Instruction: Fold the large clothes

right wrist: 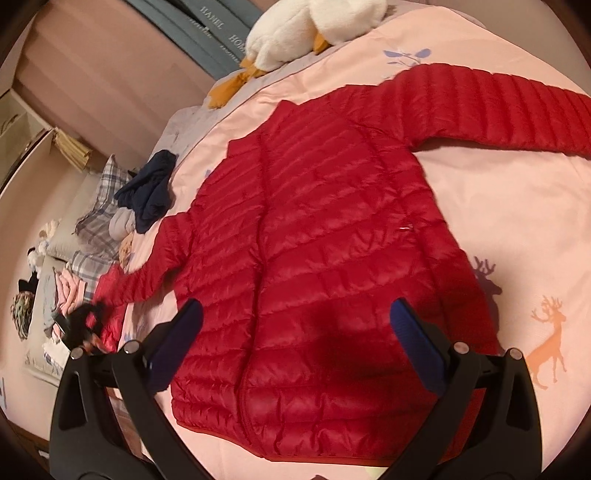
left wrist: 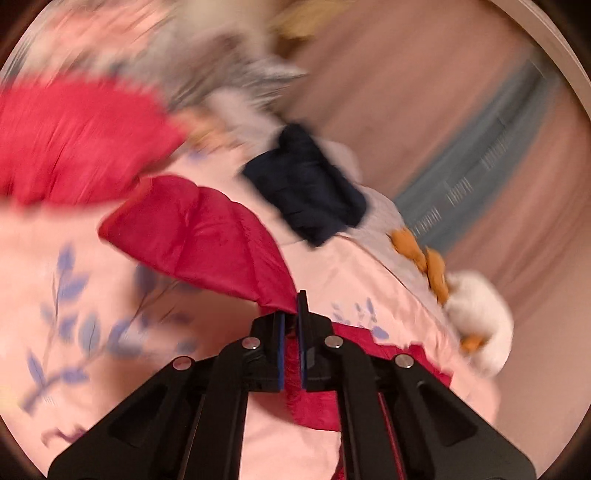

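Left hand-held gripper (left wrist: 291, 325) clamps red jacket (right wrist: 325, 236) sleeve on bed (right wrist: 498, 206); right hand-held gripper (right wrist: 295, 332) gapes empty, folding barely begun.

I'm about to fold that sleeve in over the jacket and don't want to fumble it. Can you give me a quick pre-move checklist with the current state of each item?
1. Left hand-held gripper shut on the red jacket sleeve fabric: ok.
2. Which part of the sleeve is pinched, cuff or mid-sleeve: cannot tell, left wrist view is blurred.
3. Right hand-held gripper open and holding nothing, over the jacket's lower part: ok.
4. Jacket body lying flat on the pink bedspread: ok.
5. Far sleeve spread out straight: ok.
6. Dark blue garment and plush duck off the jacket: ok.
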`<state>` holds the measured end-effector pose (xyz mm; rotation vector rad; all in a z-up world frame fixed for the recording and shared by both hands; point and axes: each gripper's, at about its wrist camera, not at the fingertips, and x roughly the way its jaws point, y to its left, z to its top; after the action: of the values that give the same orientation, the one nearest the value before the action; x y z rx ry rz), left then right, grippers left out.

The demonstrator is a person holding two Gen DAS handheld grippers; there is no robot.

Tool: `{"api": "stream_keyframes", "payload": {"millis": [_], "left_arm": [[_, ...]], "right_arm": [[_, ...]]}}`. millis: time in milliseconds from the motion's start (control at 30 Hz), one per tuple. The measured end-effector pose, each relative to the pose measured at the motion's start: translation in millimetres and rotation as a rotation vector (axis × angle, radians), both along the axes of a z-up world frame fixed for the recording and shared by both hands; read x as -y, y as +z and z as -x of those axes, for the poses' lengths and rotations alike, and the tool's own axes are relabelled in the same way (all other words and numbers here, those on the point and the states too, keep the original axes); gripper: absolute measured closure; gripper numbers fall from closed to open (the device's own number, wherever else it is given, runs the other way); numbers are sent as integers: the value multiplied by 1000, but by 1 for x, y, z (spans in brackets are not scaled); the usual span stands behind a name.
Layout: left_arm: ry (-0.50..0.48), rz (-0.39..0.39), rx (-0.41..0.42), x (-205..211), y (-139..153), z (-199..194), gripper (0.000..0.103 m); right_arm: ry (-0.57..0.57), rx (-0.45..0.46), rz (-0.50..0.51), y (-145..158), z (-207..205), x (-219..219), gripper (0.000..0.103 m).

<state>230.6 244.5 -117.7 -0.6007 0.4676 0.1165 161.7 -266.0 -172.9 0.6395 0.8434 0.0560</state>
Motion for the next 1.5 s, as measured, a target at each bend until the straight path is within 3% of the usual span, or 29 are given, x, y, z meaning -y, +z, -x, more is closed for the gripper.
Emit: {"api": "stream_keyframes", "payload": {"millis": [67, 200, 300, 400, 533, 733, 833, 900, 933, 967, 1000, 1033, 1267, 1433, 1500], "left_arm": [[-81, -131, 26, 38, 27, -5, 98], [-233, -308, 69, 113, 59, -11, 98], [-357, -433, 93, 180, 68, -10, 98], [-488, -554, 96, 249, 59, -7, 98], [-615, -611, 62, 315, 33, -4, 98], [-725, -621, -95, 373, -26, -21, 97], [-784, -571, -218, 381, -55, -41, 87], [-808, -530, -228, 377, -60, -35, 79], [-817, -513, -218, 372, -59, -30, 59], [-820, -499, -211, 364, -57, -25, 27], [-814, -464, -195, 352, -52, -18, 17], [-802, -434, -174, 344, -47, -13, 13], [-681, -37, -175, 227, -39, -18, 13], [-598, 373, -220, 153, -75, -36, 13], [-555, 488, -224, 139, -89, -42, 14]], "right_arm": [[-1, 7, 0, 1, -1, -1, 2], [-5, 12, -18, 0, -5, 2, 2], [-18, 26, -20, 0, -9, 6, 2], [-28, 37, -55, -2, -16, 13, 2], [-40, 42, -138, -9, -33, 27, 2], [-88, 56, -293, -23, -64, 57, 2], [-89, 34, -351, -35, -83, 65, 2], [-83, 16, -377, -41, -96, 66, 2], [-86, 8, -386, -43, -100, 67, 2], [-82, 3, -395, -44, -106, 66, 2], [-76, -1, -396, -45, -109, 65, 2], [-71, -8, -386, -45, -116, 63, 2], [-109, -50, -376, -58, -144, 62, 2], [-153, -23, -427, -68, -158, 64, 2], [-166, -4, -449, -68, -163, 63, 2]]}}
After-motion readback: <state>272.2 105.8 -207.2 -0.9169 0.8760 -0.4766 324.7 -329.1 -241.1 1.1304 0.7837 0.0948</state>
